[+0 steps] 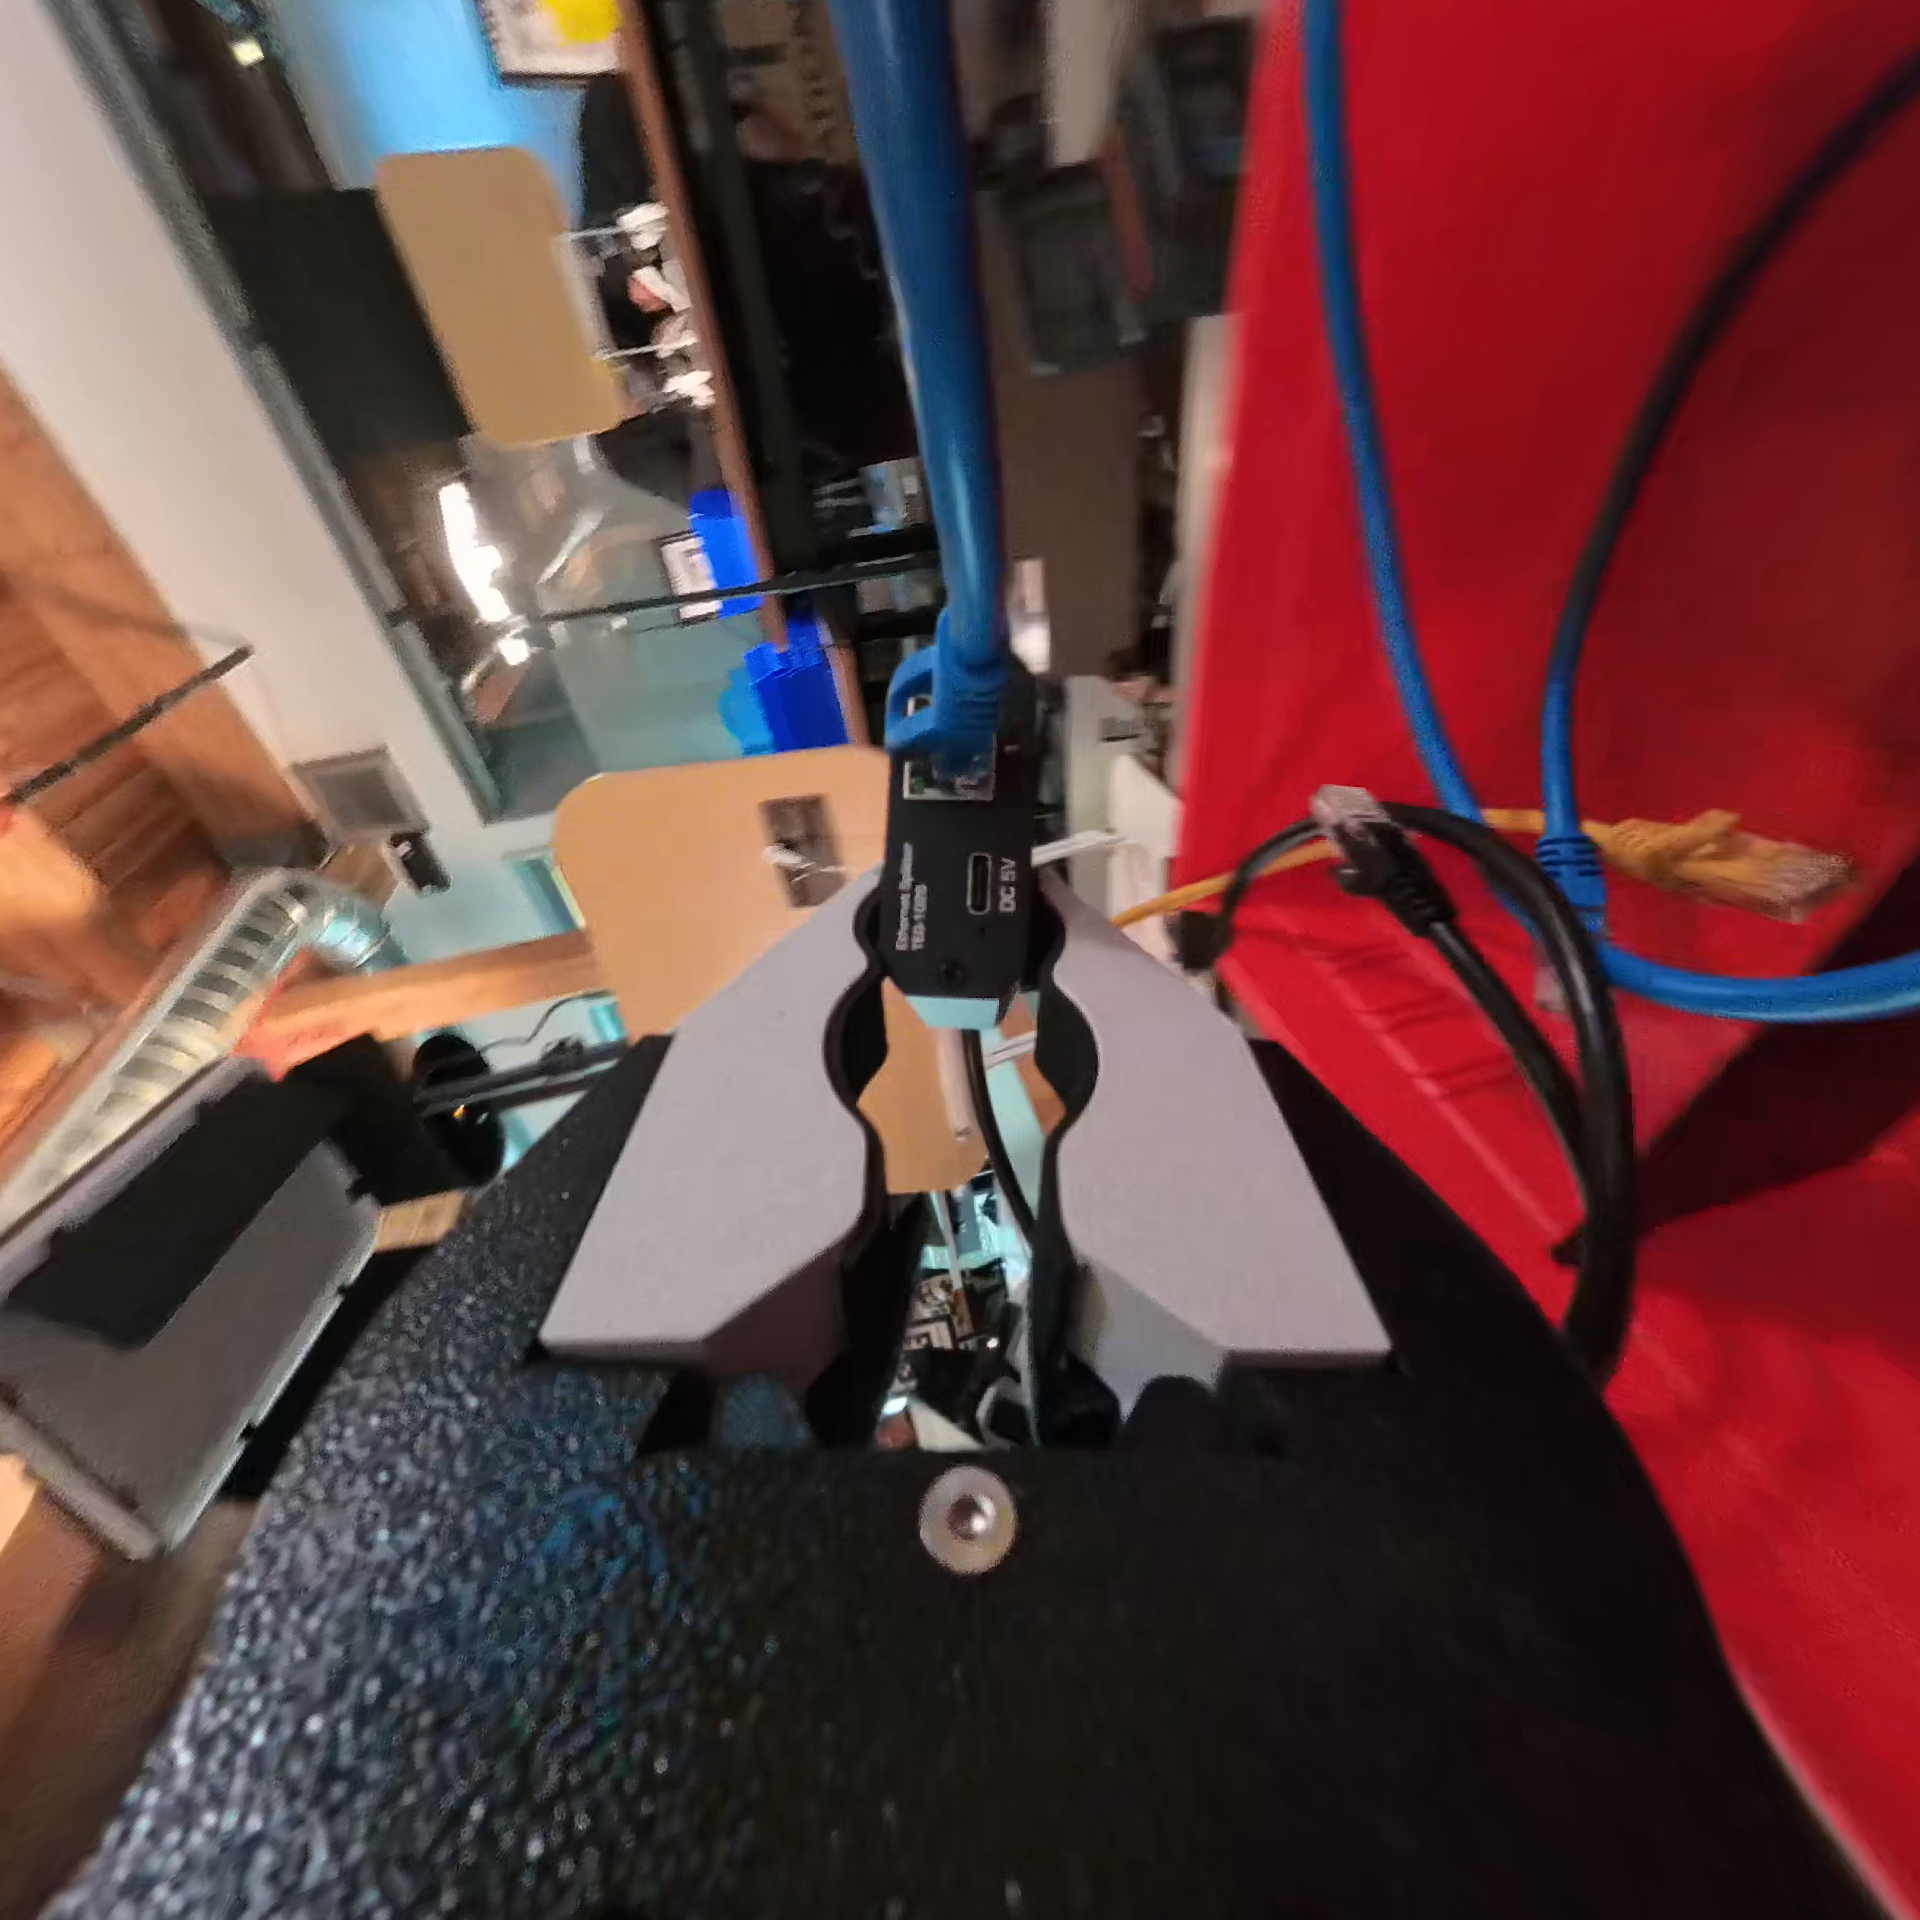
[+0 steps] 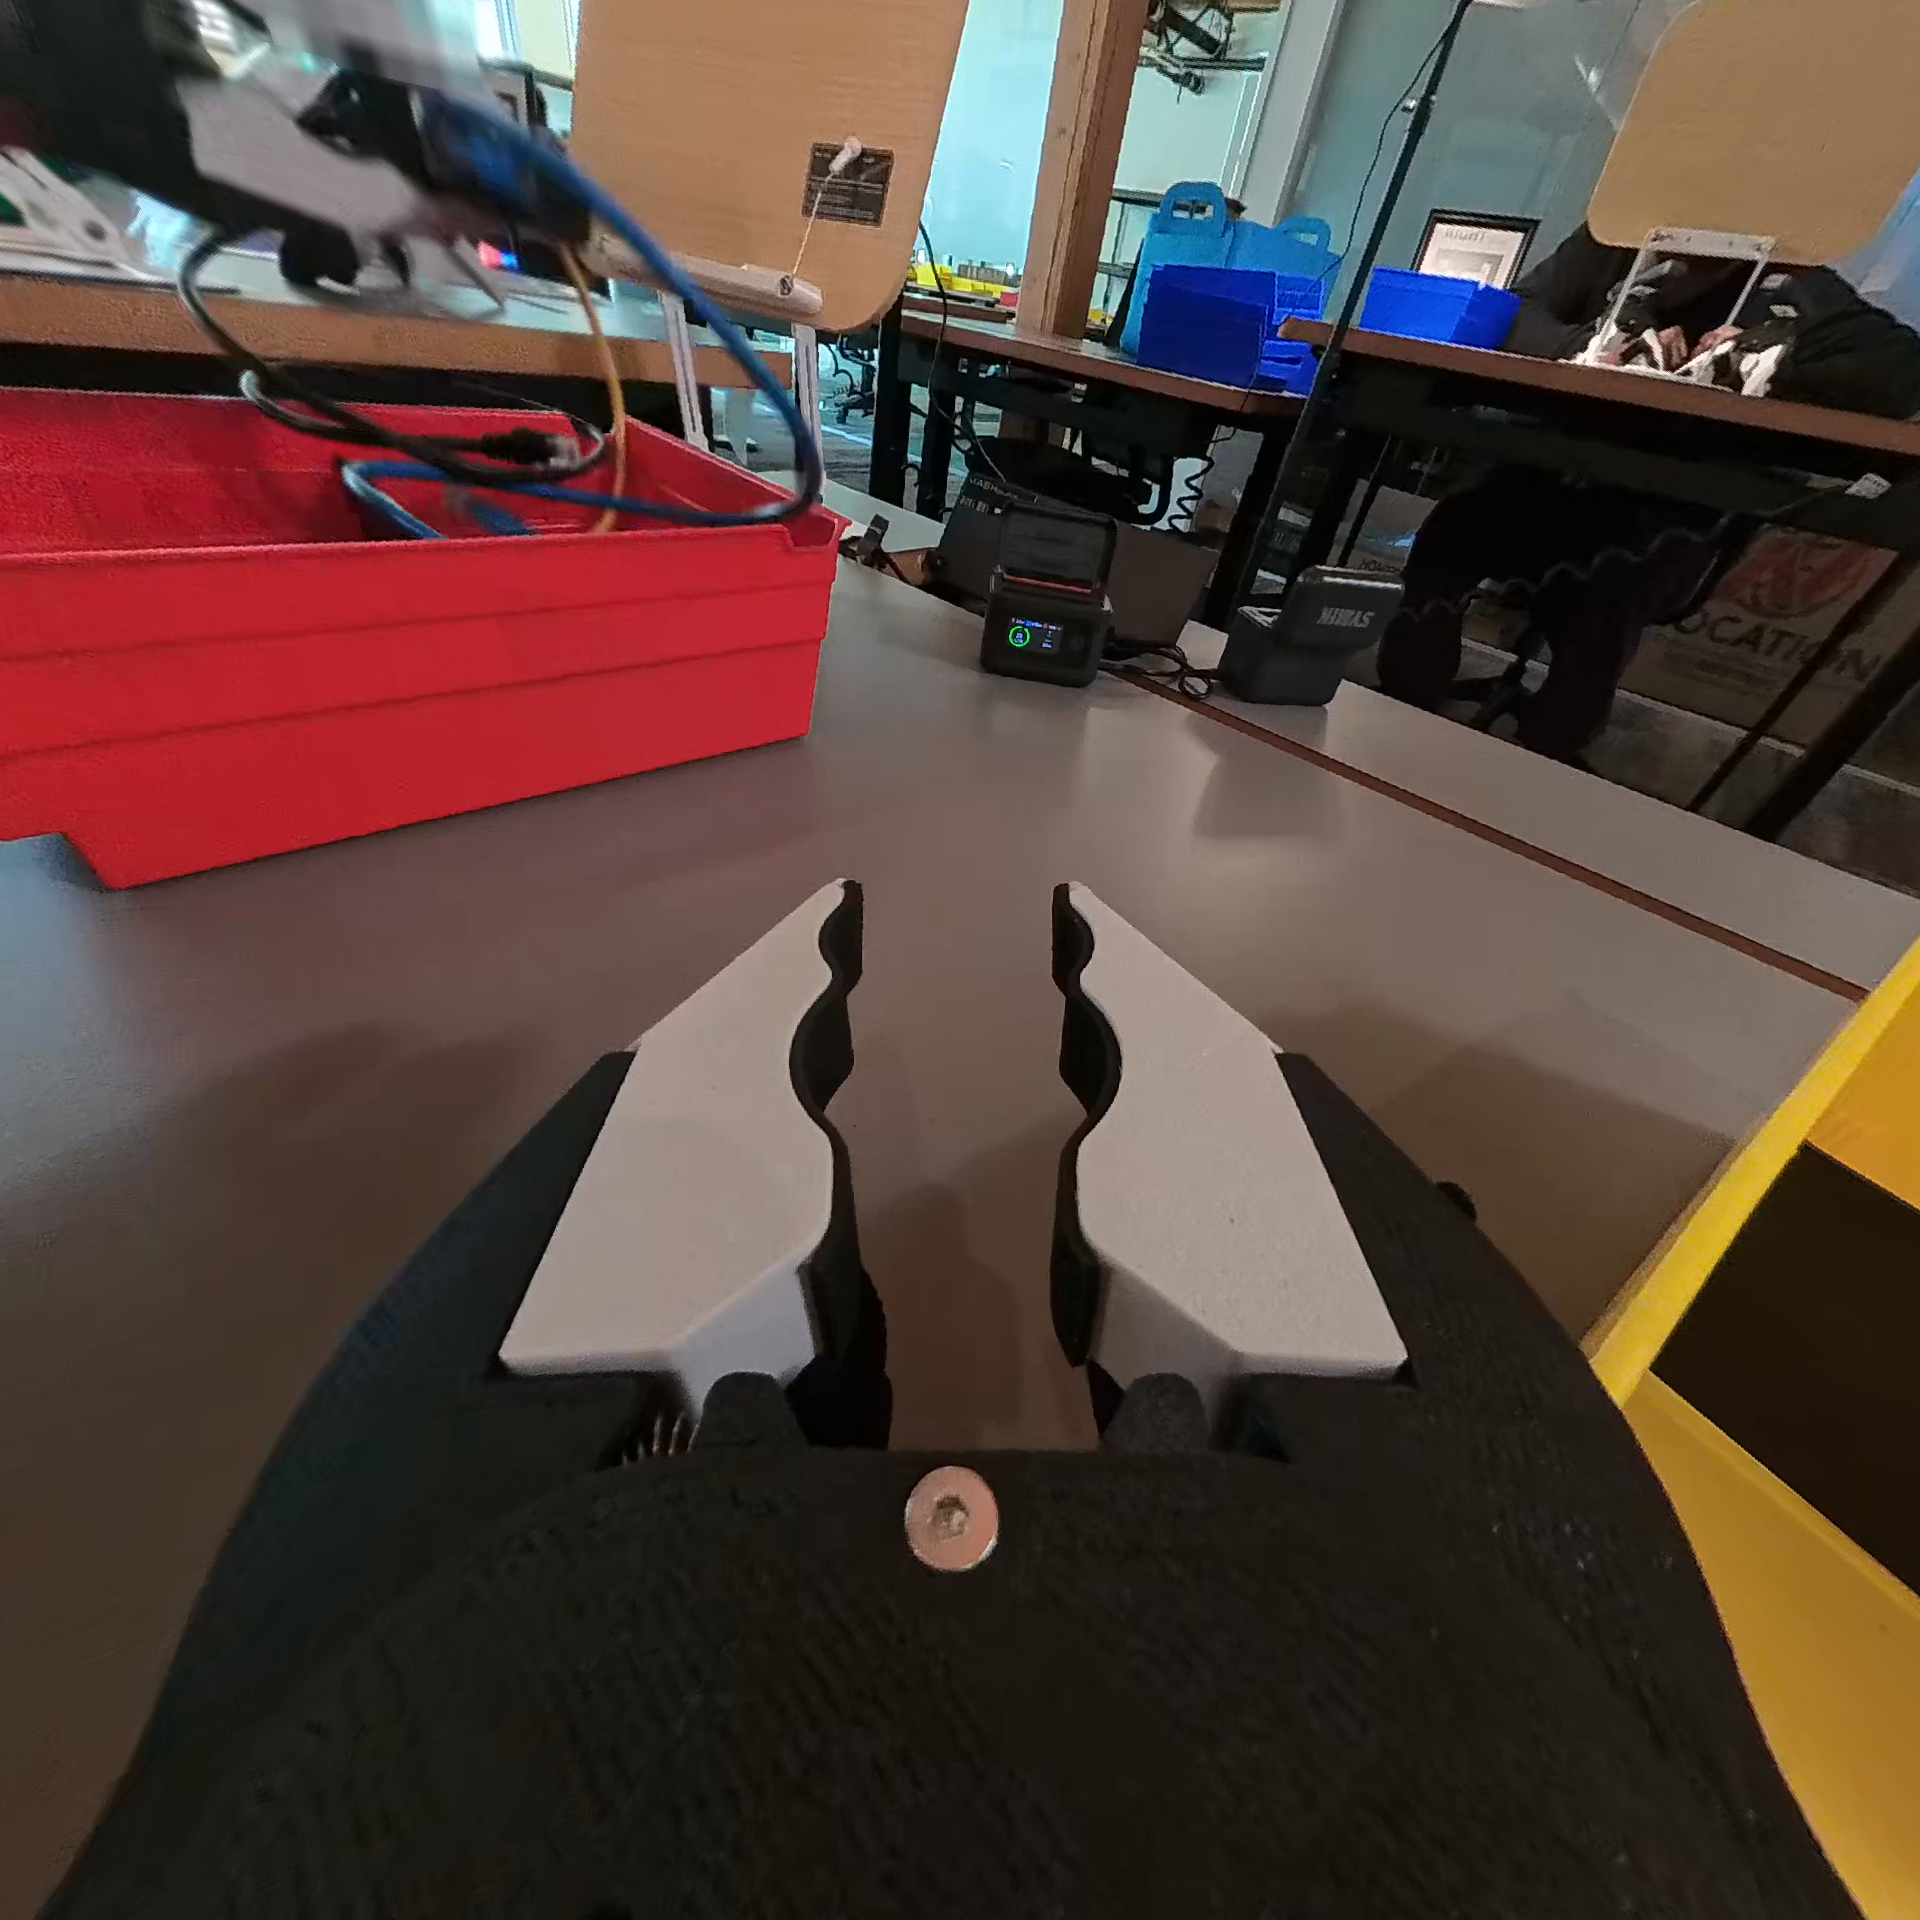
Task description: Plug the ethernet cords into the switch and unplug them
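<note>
**One cord in, the rest waiting**

While the left claw (image 1: 961, 940) pinches the small black switch (image 1: 961, 883) by its lower end and holds it up in the air, a blue cord (image 1: 940, 343) sits plugged into the port at the switch's far end, its plug (image 1: 951, 717) seated in the socket. That much of the plugging looks done. A thin black lead also runs from the near end of the switch back between the fingers; where it goes cannot be made out.

The other cords are loose in the red bin (image 1: 1558, 416): a black cord (image 1: 1392, 862) with its clear plug free, an orange cord (image 1: 1725, 857) lying on the bin floor, and another blue cord (image 1: 1569, 862) across it. None of these touches the switch.

The right claw (image 2: 956, 904) is spread and empty, hovering low over the grey table (image 2: 1299, 883), well apart from the bin (image 2: 416, 665) and from the lifted switch.

As a judgement, the task is partly through: either more cords remain to be plugged, or the seated blue one is next to come out. The free right claw would have to do either.
</note>
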Demonstrator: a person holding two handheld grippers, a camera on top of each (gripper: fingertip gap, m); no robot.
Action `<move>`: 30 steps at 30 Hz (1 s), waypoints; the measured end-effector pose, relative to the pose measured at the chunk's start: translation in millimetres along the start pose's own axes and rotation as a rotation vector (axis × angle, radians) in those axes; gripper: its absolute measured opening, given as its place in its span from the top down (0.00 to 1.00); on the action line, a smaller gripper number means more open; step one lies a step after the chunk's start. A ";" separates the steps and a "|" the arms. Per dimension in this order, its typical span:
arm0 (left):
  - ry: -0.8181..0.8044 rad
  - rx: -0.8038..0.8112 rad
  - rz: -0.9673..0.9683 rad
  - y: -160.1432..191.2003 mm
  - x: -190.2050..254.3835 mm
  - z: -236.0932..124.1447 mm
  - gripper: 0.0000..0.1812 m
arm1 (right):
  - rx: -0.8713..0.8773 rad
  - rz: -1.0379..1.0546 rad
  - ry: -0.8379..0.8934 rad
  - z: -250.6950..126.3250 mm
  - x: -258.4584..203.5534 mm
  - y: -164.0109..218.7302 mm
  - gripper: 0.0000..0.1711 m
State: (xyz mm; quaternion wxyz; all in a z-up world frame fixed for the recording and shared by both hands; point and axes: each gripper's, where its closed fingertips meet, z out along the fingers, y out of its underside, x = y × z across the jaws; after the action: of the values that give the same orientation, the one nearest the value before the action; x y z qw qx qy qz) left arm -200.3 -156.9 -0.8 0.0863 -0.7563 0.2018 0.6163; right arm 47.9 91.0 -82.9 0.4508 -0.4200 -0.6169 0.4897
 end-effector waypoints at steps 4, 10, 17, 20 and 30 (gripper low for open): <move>-0.196 -0.002 -0.050 6.4 -76.3 -28.0 0.88 | 0.002 0.007 0.001 0.6 0.9 -0.4 0.80; -0.444 0.050 -0.112 -9.4 -189.8 -88.0 0.88 | 0.009 0.001 0.004 1.2 0.5 -3.1 0.80; -0.487 0.221 -0.201 -74.8 -247.2 -146.0 0.88 | 0.051 0.012 0.022 -3.9 7.6 -15.9 0.81; -0.389 0.291 -0.263 -116.4 -211.8 -148.9 0.88 | 0.098 0.022 0.047 -12.5 14.8 -28.3 0.81; -0.300 0.429 -0.454 -223.1 -29.0 -155.7 0.88 | 0.197 -0.047 0.430 -63.8 75.9 -58.4 0.82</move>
State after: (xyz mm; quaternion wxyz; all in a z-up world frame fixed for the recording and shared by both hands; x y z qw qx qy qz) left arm 26.7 -8.5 35.9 0.4069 -0.6476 0.1382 0.6293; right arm 86.8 168.5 -7.2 0.6218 -0.4543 -0.4655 0.4363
